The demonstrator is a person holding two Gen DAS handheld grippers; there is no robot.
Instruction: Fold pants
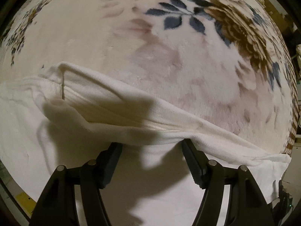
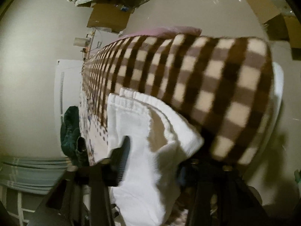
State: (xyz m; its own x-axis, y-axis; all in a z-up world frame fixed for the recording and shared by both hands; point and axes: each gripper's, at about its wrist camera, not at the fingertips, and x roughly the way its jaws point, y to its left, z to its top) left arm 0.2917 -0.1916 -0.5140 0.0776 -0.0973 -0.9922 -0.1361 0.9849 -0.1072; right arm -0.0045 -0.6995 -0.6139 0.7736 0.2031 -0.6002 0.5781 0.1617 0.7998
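White pants (image 2: pixel 150 150) bunch between the right hand-held gripper (image 2: pixel 152 162) fingers.

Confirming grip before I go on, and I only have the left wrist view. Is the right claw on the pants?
Observer: The white pants fill the gap between the right claw's fingers, but it's too blurred to confirm a clamp.
Operator: Which part of them?
Observer: A doubled end, with two seamed edges stacked one over the other.
Operator: What's past it?
Observer: A brown checked blanket hangs right behind the pants, and a cardboard box sits on the floor beyond.
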